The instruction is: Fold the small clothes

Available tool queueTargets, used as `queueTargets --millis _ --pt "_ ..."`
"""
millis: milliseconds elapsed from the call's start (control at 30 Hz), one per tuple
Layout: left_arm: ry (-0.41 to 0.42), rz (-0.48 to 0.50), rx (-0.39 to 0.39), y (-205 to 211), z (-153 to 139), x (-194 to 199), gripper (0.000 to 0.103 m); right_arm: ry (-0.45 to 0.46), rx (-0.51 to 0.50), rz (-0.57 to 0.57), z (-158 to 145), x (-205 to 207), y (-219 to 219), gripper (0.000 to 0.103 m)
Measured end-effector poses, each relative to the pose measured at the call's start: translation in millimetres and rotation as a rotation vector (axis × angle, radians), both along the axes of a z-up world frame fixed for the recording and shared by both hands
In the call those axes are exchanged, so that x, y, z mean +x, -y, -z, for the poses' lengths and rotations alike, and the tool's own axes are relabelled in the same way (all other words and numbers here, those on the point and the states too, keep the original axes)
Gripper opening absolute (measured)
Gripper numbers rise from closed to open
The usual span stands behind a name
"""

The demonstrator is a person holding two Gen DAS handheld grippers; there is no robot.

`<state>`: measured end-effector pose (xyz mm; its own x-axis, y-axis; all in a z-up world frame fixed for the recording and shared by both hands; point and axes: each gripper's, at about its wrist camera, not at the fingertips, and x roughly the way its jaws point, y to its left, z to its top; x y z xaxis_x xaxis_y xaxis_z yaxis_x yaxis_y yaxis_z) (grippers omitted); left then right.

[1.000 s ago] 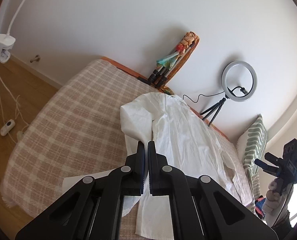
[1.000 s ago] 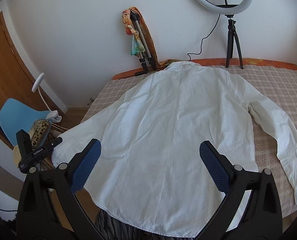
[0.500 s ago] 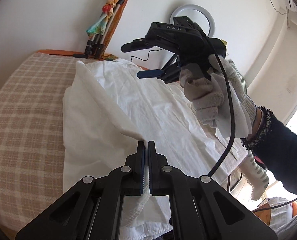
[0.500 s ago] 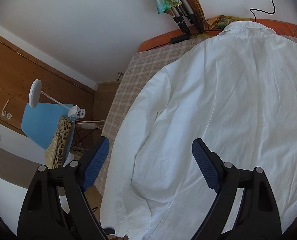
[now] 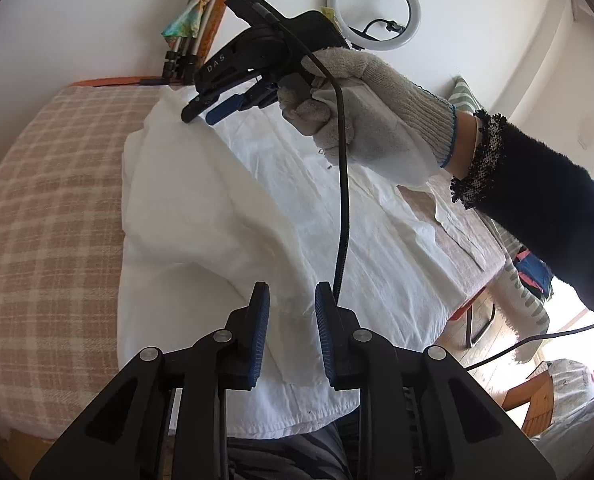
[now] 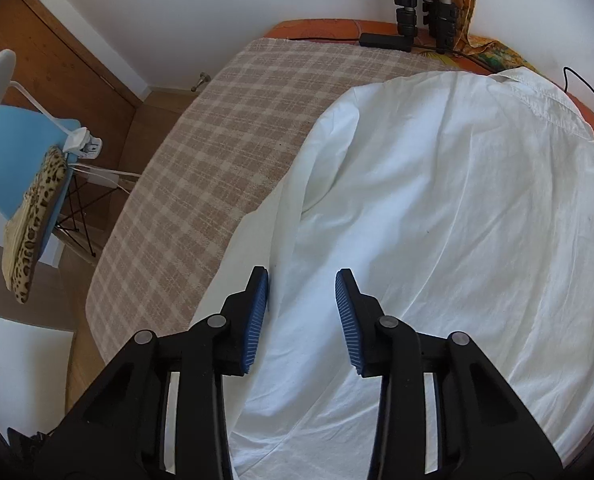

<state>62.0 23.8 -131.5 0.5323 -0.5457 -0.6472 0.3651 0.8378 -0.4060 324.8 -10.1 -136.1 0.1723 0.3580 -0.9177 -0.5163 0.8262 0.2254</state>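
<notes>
Left gripper (image 5: 288, 334): my jaws stand partly apart, gripping nothing; white cloth shows in the gap between the blue pads.
Right gripper (image 6: 301, 320): I have it partly open over the shirt's left side, nothing held. In the left wrist view (image 5: 233, 100) it sits ahead of my left claw, tips close to the far fold; whether they touch the cloth I cannot tell.
White shirt (image 5: 225, 216): spread back-up on the checked bedspread (image 5: 45, 208), directly under and ahead of both claws; one sleeve is folded inward across the back, just ahead of my left claw.
Gloved hand (image 5: 369, 116): carries the right gripper, up and right of my left claw.
Ring light (image 5: 374, 10): against the wall, far ahead.
</notes>
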Motion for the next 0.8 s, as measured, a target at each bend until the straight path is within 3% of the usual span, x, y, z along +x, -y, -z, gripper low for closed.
queueTargets --millis 100,200,267,333,500,633,800 --pt "-0.057 -0.082 -0.052 -25.1 10.1 -7.3 0.029 0.0 -0.064 0.032 9.0 2.4 13.0 0.032" --pt "-0.12 -0.148 -0.072 -39.7 26.8 -3.6 0.029 -0.041 0.055 0.059 -2.6 -1.8 36.7 0.033" --pt "-0.153 -0.163 -0.107 -41.2 35.8 1.9 0.029 -0.066 0.122 0.049 -14.5 -13.3 48.7 0.04" --pt "-0.174 -0.17 -0.12 -40.3 42.2 10.4 0.029 -0.077 0.172 0.027 -28.2 -35.3 56.5 0.056" --pt "-0.159 -0.217 -0.13 -45.3 42.0 22.6 0.029 -0.106 0.238 -0.064 -43.5 -111.9 65.4 0.063" --pt "-0.137 -0.265 -0.138 -61.3 36.3 21.2 0.029 -0.174 0.21 -0.099 -20.8 -161.3 55.9 0.066" --pt "-0.109 -0.312 -0.132 -79.0 27.1 11.7 0.029 -0.184 0.086 -0.124 20.7 -180.4 36.7 0.062"
